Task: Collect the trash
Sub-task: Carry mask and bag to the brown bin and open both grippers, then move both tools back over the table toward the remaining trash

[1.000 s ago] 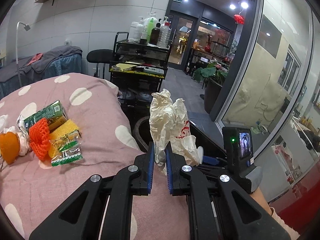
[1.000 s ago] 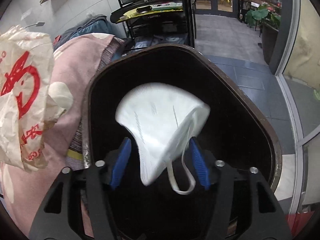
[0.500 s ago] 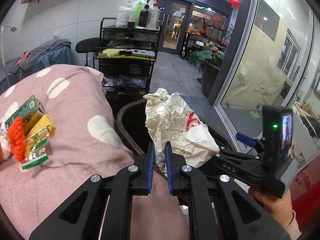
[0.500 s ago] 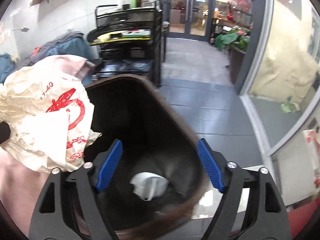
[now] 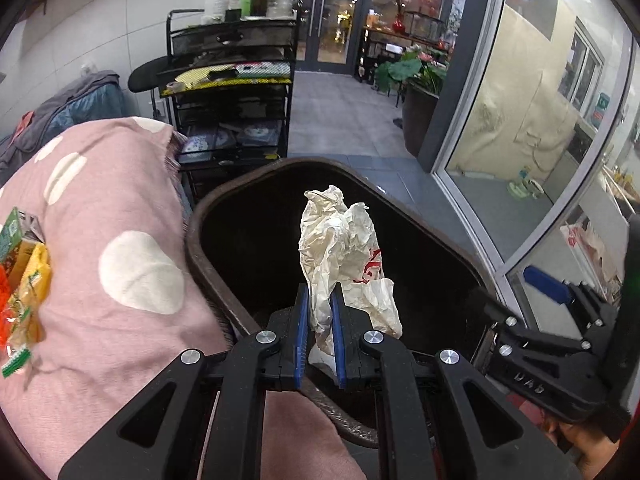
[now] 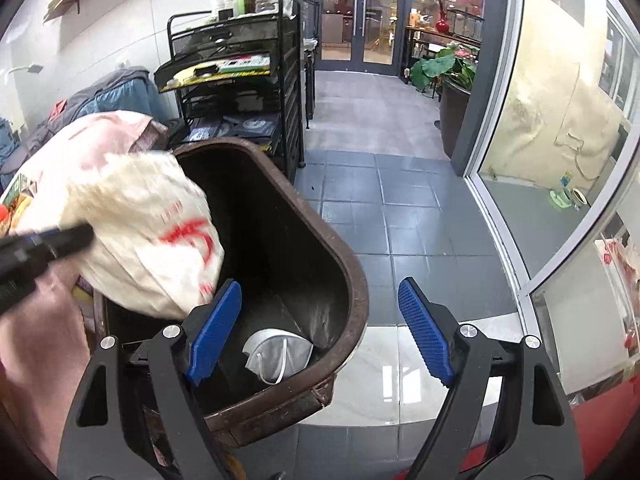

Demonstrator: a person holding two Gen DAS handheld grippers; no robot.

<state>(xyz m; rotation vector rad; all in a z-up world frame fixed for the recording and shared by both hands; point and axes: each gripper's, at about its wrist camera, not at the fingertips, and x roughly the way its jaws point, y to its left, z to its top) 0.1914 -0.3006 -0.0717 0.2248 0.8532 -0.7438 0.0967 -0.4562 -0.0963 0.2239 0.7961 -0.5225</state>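
One crumpled white paper bag with red print is pinched between the pressed-together blue pads of the left gripper, held above the open mouth of the one dark brown bin. One white face mask lies at the bottom of that bin. On the pink dotted cloth beside the bin sits a small heap of wrappers, green, yellow and orange; their number is hard to count at the picture's edge. The left gripper tilts down over the bin's near rim. The right gripper also tilts down, over the bin's right edge, its jaws spread wide with nothing between them; the bag appears blurred at its left. One black shelf cart stands behind.
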